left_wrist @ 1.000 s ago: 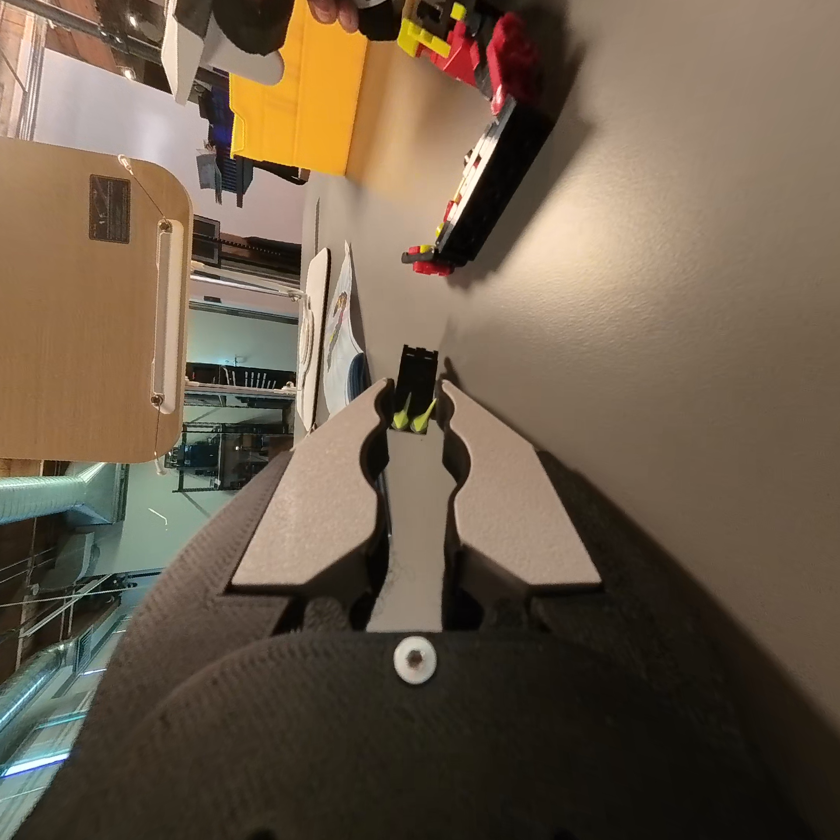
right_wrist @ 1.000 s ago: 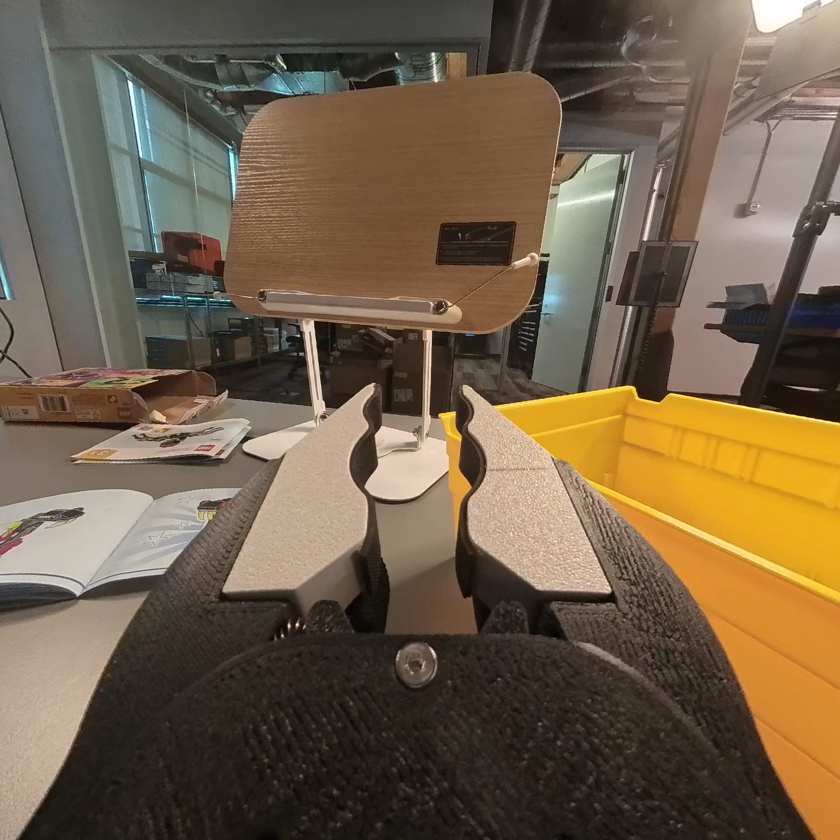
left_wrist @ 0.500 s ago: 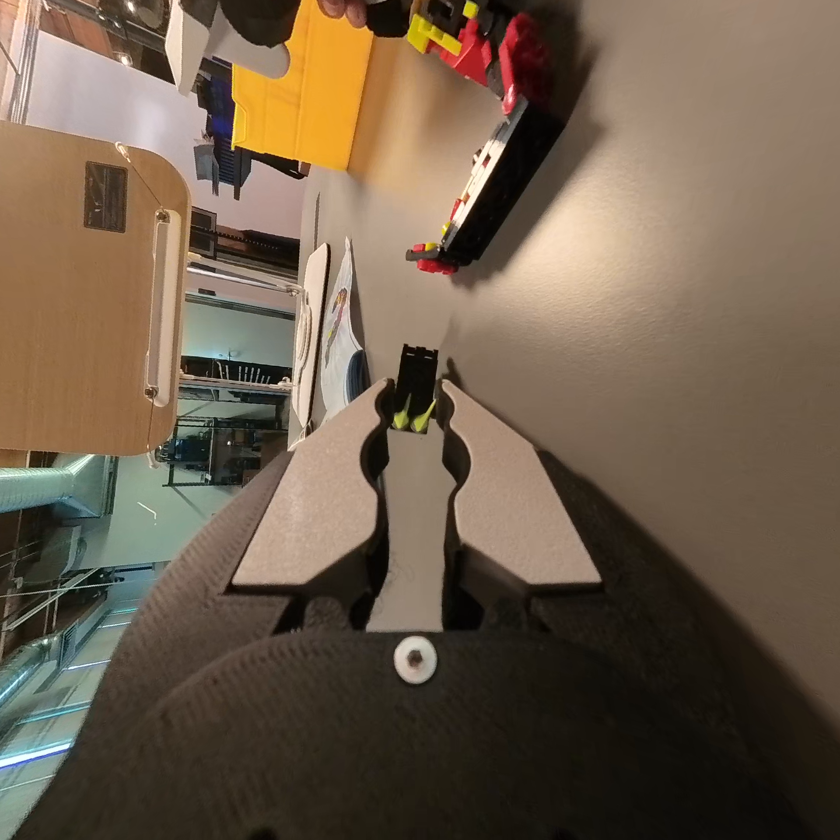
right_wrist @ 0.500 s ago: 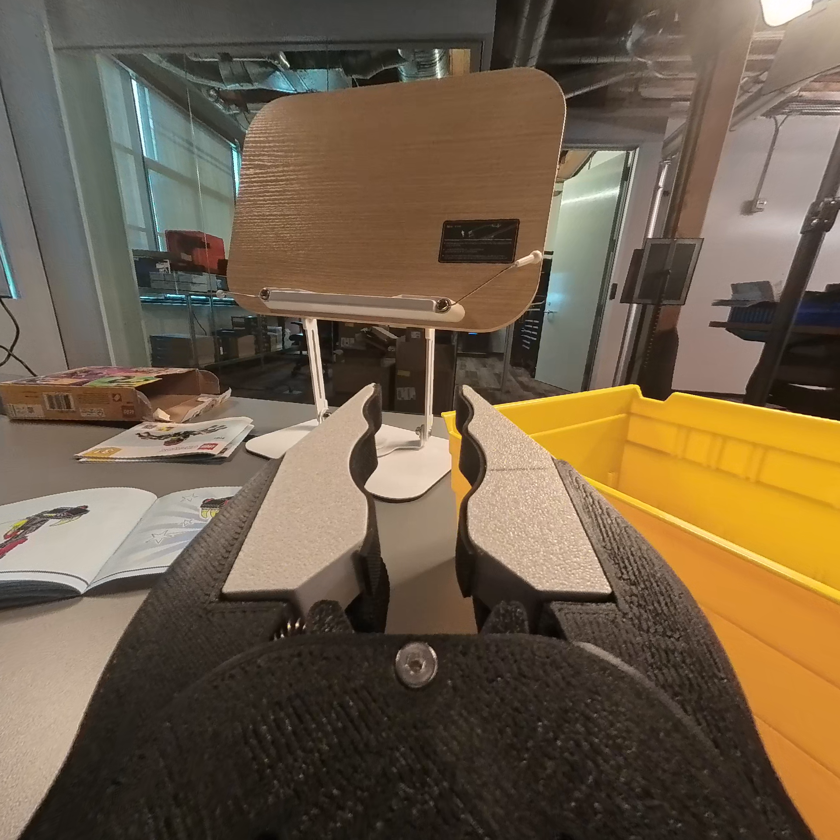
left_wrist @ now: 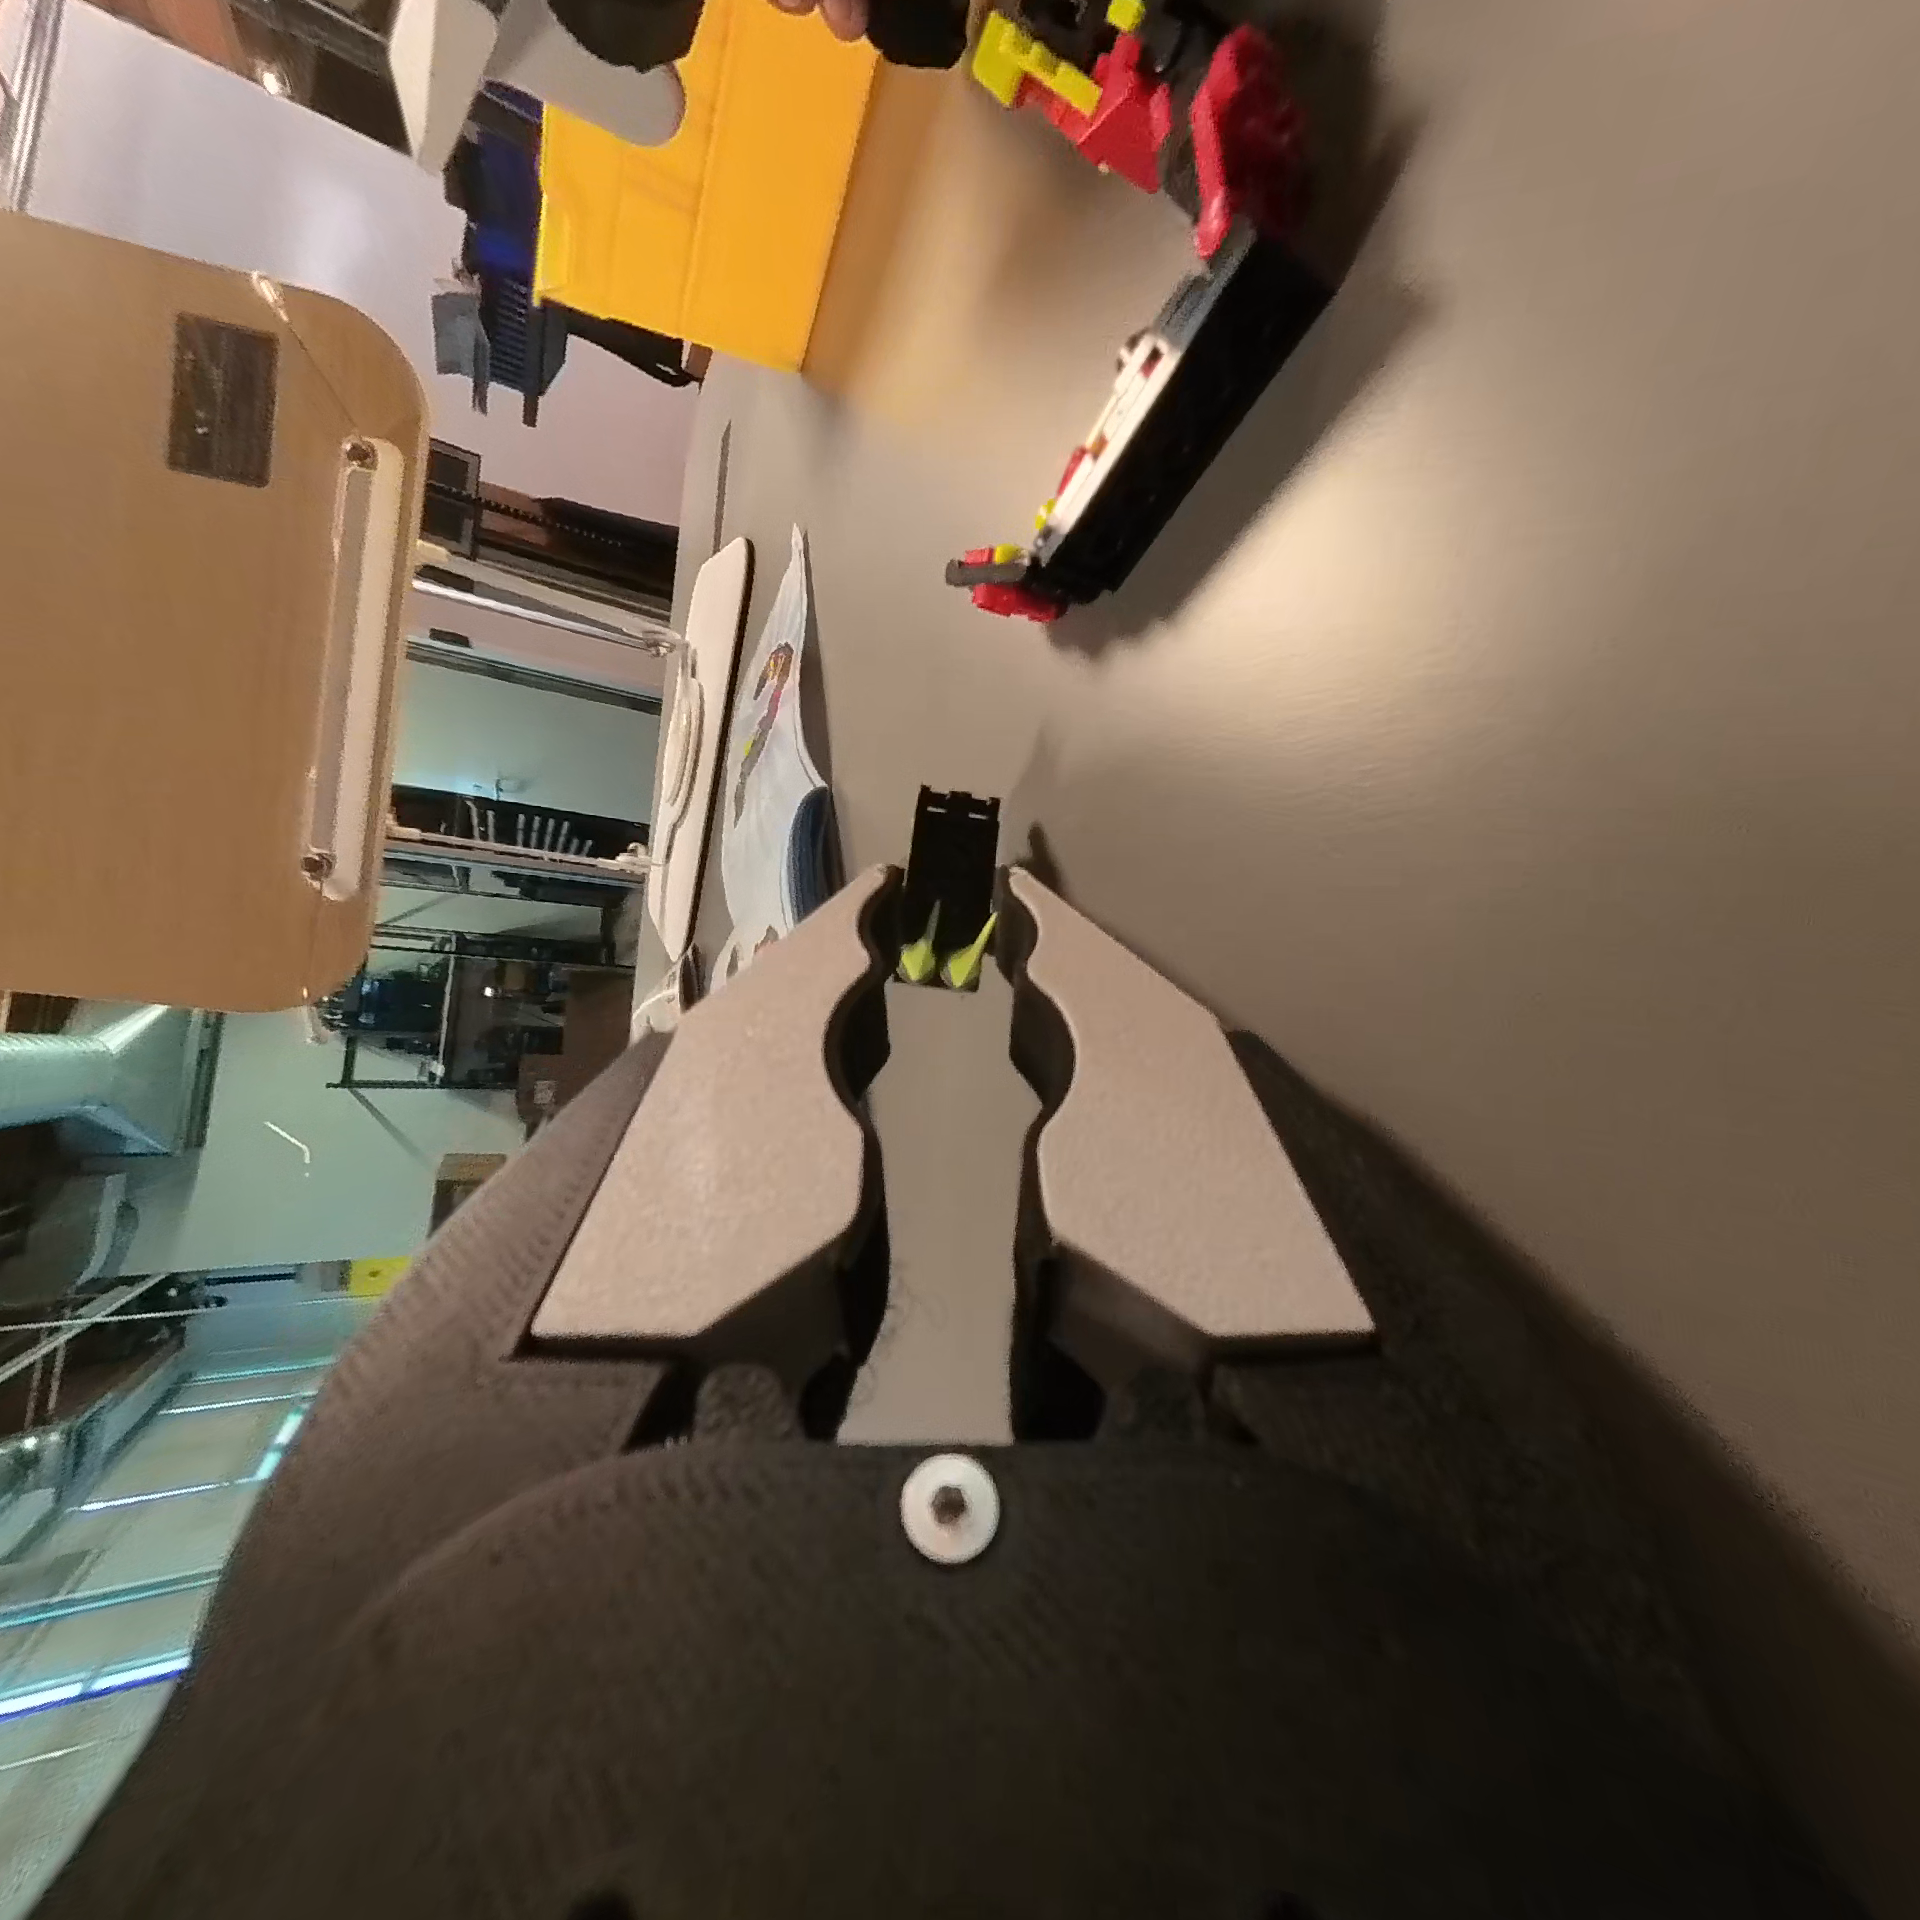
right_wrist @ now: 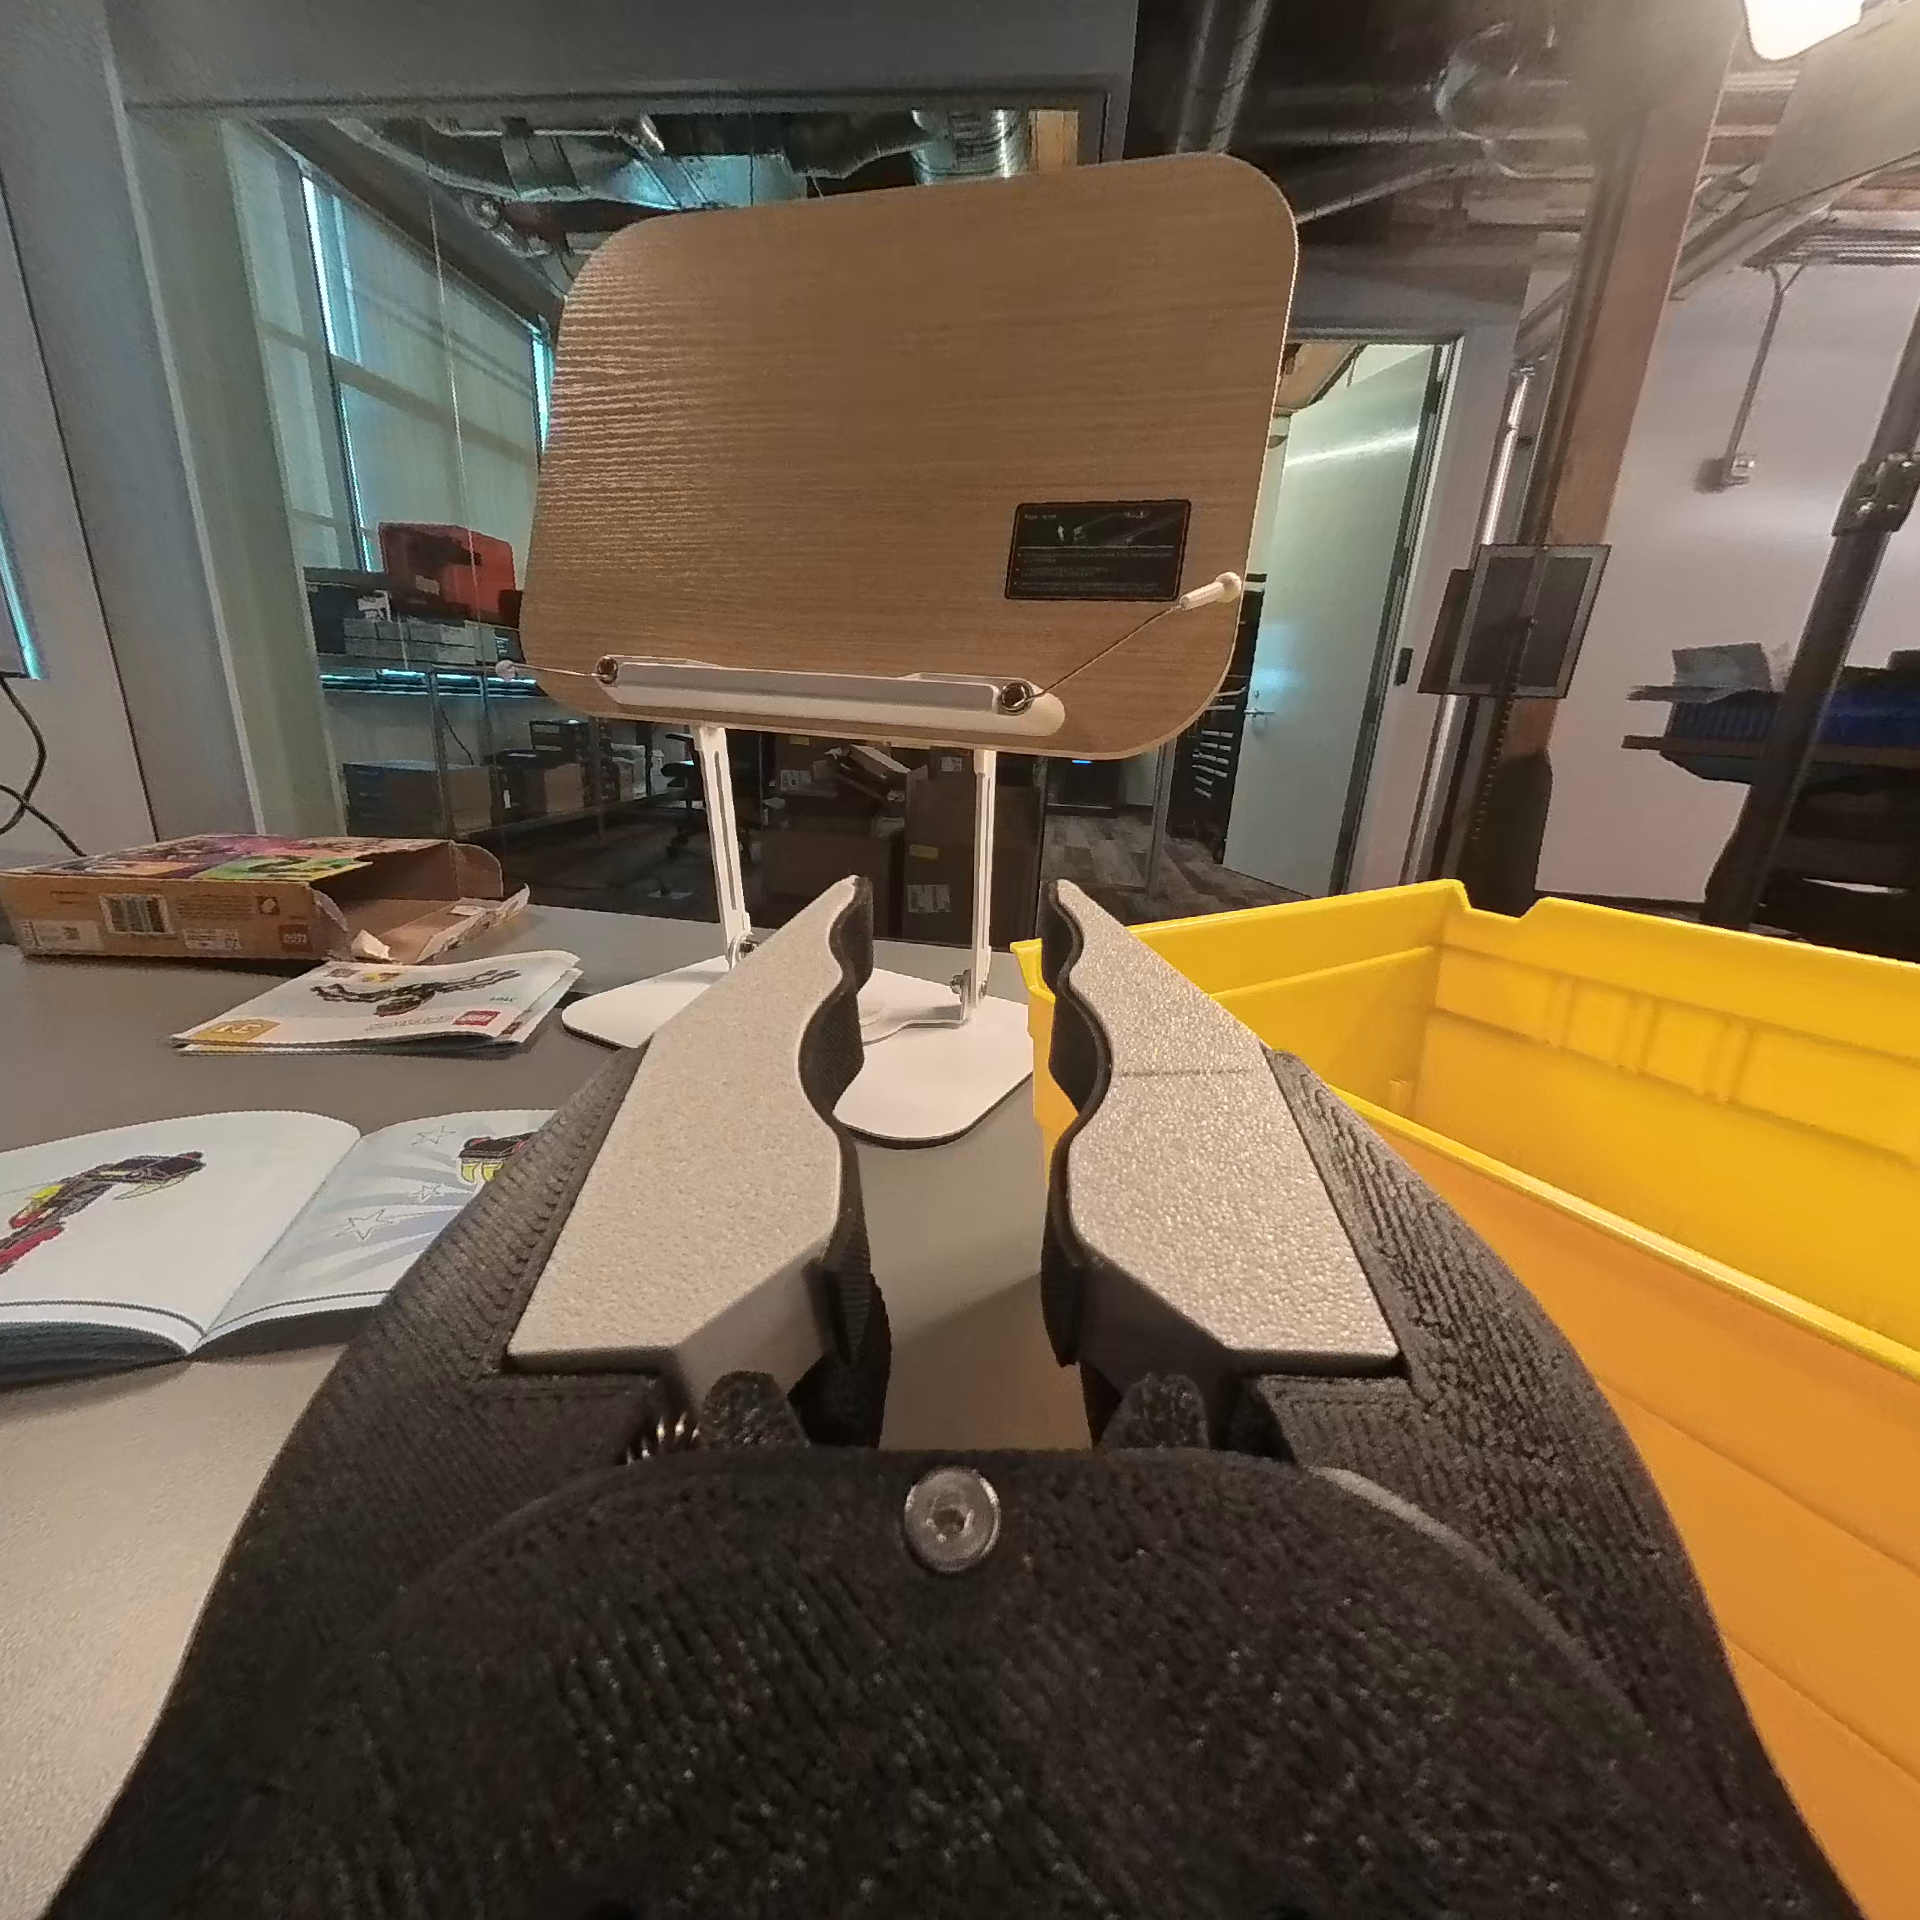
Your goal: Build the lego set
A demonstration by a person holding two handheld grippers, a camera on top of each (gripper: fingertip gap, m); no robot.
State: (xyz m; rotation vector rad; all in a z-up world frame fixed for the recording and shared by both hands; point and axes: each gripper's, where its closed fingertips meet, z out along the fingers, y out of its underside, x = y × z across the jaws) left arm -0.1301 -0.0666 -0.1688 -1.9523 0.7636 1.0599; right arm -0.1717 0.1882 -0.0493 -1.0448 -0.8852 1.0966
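Left claw (left_wrist: 948, 896) clenched on small black piece (left_wrist: 951, 844) (two lime spikes); beyond, on table (left_wrist: 1558, 727), black-and-red assembly (left_wrist: 1174, 426). Right claw (right_wrist: 954, 904) released, empty; ahead, wooden book stand (right_wrist: 904, 457), yellow bin (right_wrist: 1558, 1039).

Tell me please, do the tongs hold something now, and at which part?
The left tongs grip a small black lego piece with lime spikes by its two sides, near the spiked end. The right tongs are open and hold nothing.
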